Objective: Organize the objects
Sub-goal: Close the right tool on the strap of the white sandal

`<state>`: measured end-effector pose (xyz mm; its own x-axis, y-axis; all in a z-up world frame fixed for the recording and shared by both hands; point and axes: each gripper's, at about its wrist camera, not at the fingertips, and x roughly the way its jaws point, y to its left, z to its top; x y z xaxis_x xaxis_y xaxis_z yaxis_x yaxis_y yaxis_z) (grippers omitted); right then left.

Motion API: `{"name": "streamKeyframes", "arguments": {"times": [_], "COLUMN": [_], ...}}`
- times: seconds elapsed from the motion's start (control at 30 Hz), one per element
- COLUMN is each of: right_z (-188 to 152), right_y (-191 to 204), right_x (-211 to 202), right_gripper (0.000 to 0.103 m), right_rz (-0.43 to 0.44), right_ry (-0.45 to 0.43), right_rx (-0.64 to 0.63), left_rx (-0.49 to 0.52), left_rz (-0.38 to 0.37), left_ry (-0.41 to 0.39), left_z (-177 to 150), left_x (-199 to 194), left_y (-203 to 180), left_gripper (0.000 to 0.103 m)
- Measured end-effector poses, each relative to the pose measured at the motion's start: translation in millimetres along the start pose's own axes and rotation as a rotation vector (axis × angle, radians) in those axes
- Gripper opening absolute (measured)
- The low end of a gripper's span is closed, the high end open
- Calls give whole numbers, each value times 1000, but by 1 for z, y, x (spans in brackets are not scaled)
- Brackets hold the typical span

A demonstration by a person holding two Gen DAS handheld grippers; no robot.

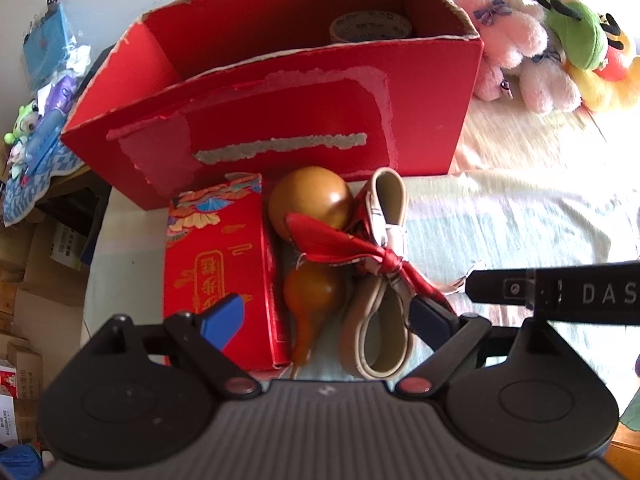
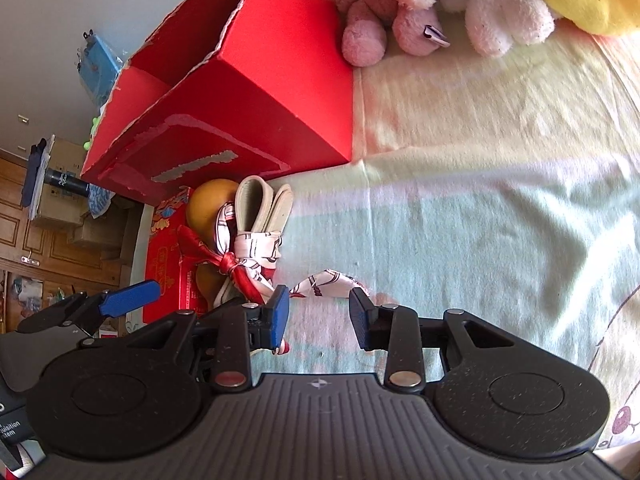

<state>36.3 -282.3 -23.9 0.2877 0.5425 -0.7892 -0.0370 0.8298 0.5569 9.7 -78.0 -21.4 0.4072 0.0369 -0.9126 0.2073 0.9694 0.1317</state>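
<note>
Left fingers: the left gripper (image 1: 326, 316) is spread wide, its blue fingers (image 1: 224, 320) holding nothing; between and just ahead of them lie the gourd (image 1: 310, 248) and the belt (image 1: 380, 280).
Right fingers: the right gripper (image 2: 320, 312) is parted to a middling gap and holds nothing; the loose tail of the scarf (image 2: 324, 282) lies just ahead of that gap, on the bed (image 2: 480, 220).
Task things: the gourd, the belt with the scarf knotted round it, and the flat red gift box (image 1: 216, 264) sit side by side just ahead of the left fingers, touching or nearly so; beyond them stands the open red carton (image 1: 280, 92).
Step in hand, as I judge it: picking one item from the cluster to go into the carton.
Doing it well: close on a single firm part, such as the gourd's narrow waist or the scarf knot, not on loose cloth; lift straight up so neighbours are not dragged; clear the carton's near wall before lowering.
Risk: the scarf drapes over the gourd, so lifting one may pull the other.
Count: one gourd, one belt, one scarf, one gift box, one carton, one tape roll (image 1: 370, 26) inside it.
Beyond the carton: plush toys (image 2: 460, 4), at least three; the exact count is unclear.
</note>
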Motion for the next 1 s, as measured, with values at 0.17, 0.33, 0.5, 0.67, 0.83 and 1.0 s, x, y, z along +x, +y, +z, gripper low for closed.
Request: {"name": "streamKeyframes", "arguments": {"times": [0.17, 0.33, 0.5, 0.67, 0.83, 1.0], "right_z": [3, 3, 6, 10, 13, 16], "right_y": [0, 2, 6, 9, 19, 30], "right_x": [1, 3, 6, 14, 20, 31], "right_gripper": [36, 36, 36, 36, 36, 46], "right_rz": [10, 38, 55, 71, 115, 129], "right_ry": [-8, -15, -26, -18, -8, -1], "right_rx": [21, 21, 16, 13, -10, -45], "left_rx": [10, 15, 23, 47, 49, 60], "left_rz": [-7, -34, -95, -176, -250, -285], "left_ry": [-2, -10, -41, -100, -109, -98], "left_z": [1, 0, -5, -10, -10, -12], "left_x": [-1, -1, -7, -18, -18, -9], "left_y": [1, 5, 15, 23, 21, 16], "left_gripper": [92, 92, 92, 88, 78, 72]}}
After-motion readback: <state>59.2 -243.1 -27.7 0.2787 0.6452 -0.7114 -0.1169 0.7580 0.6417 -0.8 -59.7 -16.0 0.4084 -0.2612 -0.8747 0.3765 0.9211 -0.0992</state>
